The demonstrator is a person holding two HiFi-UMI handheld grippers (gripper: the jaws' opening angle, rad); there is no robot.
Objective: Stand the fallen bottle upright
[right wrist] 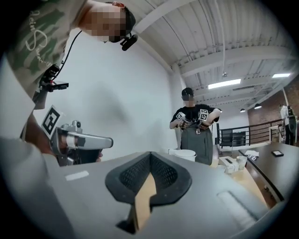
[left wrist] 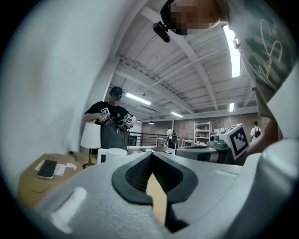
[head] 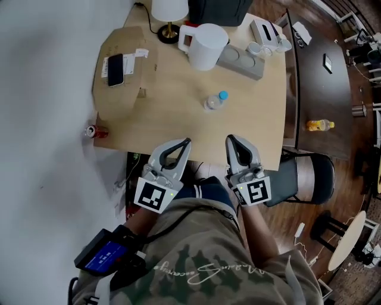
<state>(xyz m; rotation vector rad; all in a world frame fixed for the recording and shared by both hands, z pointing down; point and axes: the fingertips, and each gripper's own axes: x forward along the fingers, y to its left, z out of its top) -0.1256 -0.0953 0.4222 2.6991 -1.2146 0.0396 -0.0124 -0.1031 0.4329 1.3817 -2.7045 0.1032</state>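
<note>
A small clear bottle [head: 214, 101] with a blue cap is on the light wooden table [head: 172, 119], right of the middle. It looks to be standing, with nothing touching it. Both grippers hover at the table's near edge, well short of the bottle. My left gripper [head: 186, 142] has its fingertips pressed together and holds nothing; in its own view the jaws [left wrist: 152, 156] meet. My right gripper [head: 229, 139] is also shut and holds nothing, and its jaws [right wrist: 149, 156] meet in its own view. The bottle is hidden in both gripper views.
A white pitcher [head: 205, 44], a lamp [head: 168, 15], a grey power strip [head: 241, 62] and a phone [head: 115, 69] on cardboard stand at the table's far side. A dark table with a yellow bottle [head: 319, 125] is right. Another person [right wrist: 194, 123] stands beyond.
</note>
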